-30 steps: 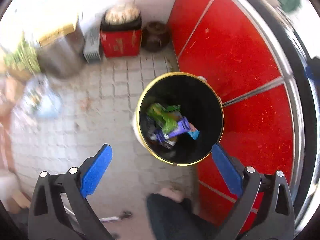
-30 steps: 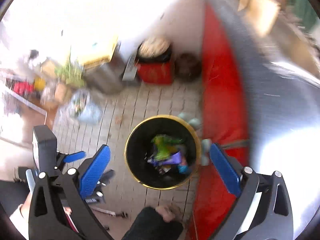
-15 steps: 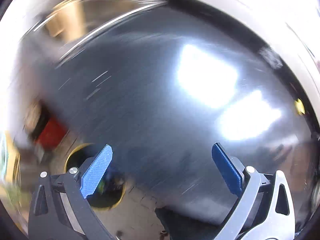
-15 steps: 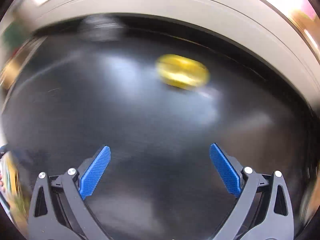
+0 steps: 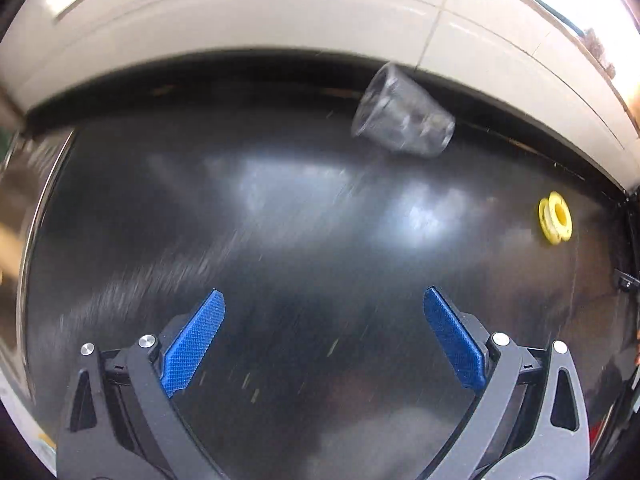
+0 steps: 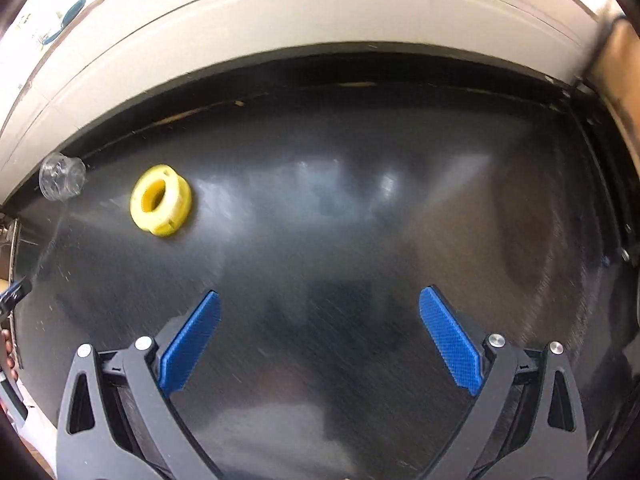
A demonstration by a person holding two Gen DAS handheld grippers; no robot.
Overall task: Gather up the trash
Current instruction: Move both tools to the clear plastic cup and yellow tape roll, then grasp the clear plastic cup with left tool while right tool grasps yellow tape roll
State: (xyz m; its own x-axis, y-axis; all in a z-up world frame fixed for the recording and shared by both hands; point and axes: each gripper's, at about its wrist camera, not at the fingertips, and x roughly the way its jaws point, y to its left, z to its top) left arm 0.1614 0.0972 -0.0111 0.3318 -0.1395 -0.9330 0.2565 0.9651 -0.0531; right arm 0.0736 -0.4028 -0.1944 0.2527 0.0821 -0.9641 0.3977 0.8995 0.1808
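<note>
Cup [image 5: 402,118] and spool [image 6: 161,200] lie apart on our counter [image 5: 280,240]. Both claws, left [image 5: 324,340] and right [image 6: 320,340], gape empty. We judge the thin cup may crush or skid when pinched.

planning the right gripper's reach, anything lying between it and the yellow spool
Nothing: in the right wrist view only bare black countertop lies between the right gripper and the yellow spool.

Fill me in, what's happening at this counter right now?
Both grippers are open and empty, held over a glossy black countertop. The left gripper faces a clear plastic cup lying on its side near the back wall. The right gripper sees a yellow plastic ring-shaped spool ahead to its left, apart from the cup. Neither piece is being touched.
</note>
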